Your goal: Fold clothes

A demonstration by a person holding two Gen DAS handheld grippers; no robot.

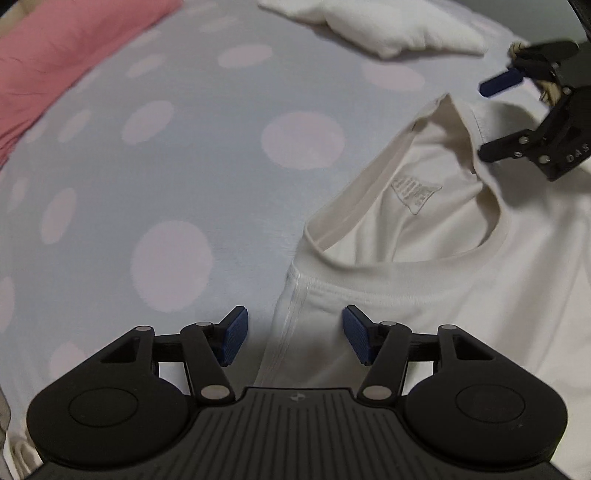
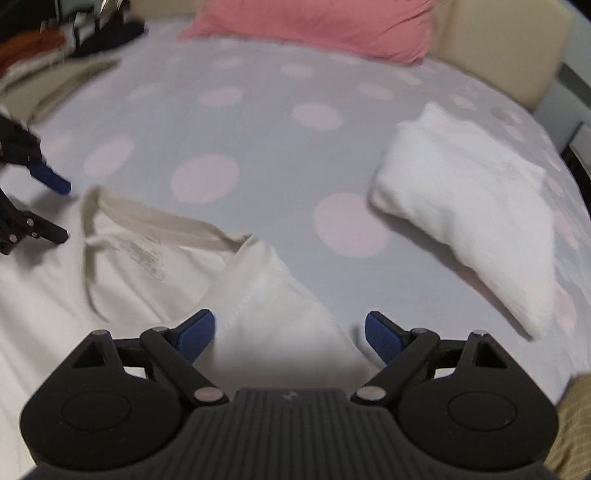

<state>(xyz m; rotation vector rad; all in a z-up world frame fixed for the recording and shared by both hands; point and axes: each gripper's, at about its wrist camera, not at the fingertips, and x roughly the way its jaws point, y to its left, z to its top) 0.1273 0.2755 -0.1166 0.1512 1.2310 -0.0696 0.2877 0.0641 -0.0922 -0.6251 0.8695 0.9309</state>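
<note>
A cream T-shirt (image 1: 443,295) (image 2: 147,266) lies flat on the bed, neck opening up, with a printed label inside the collar (image 1: 413,192). My left gripper (image 1: 295,338) hovers open above one shoulder seam, and the shirt's edge lies under the gap between its blue pads (image 1: 234,339). Over the other shoulder my right gripper (image 2: 290,338) stands wide open, with the cloth below the gap and neither pad pressing on it. Each gripper shows in the other's view: the right one (image 1: 496,118) by the collar, the left one (image 2: 55,206) at the far left.
The bed sheet (image 1: 184,147) (image 2: 258,147) is grey with pink dots. A folded white garment (image 1: 388,33) (image 2: 465,206) lies beyond the shirt. A pink pillow (image 1: 55,55) (image 2: 332,26) sits at the bed's head by a beige headboard (image 2: 498,44). A pile of clothes (image 2: 55,33) lies at the far corner.
</note>
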